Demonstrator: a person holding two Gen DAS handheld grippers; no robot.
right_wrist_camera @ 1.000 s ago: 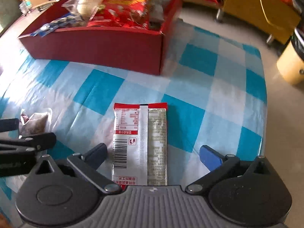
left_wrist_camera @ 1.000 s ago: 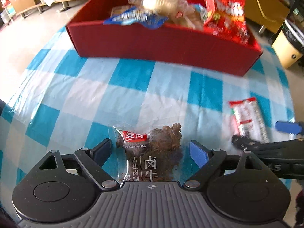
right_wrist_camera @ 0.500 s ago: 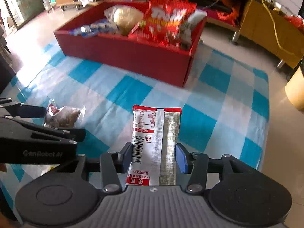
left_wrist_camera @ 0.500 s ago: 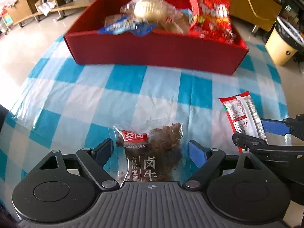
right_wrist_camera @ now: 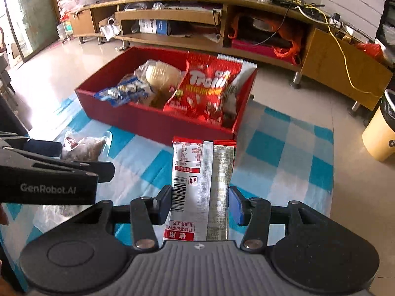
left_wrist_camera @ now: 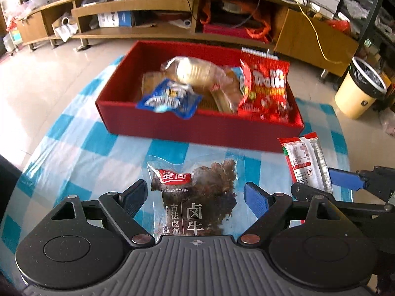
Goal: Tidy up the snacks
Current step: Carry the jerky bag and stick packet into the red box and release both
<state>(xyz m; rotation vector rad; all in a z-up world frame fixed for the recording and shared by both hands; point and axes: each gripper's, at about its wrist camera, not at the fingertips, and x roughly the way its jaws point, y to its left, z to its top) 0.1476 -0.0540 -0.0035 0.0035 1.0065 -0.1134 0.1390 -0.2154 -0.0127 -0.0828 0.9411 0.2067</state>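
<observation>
The long red packet [right_wrist_camera: 203, 187], pointing lengthwise at the red box [right_wrist_camera: 158, 120] ahead, is clamped by the right gripper [right_wrist_camera: 200, 206], while the meat pouch [left_wrist_camera: 195, 197] lies between the left gripper's [left_wrist_camera: 195, 197] released jaws.

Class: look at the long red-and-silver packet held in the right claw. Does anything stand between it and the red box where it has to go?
Nothing visible does. Only bare blue-checked tablecloth lies between the red-and-silver packet and the red cardboard box.
</observation>
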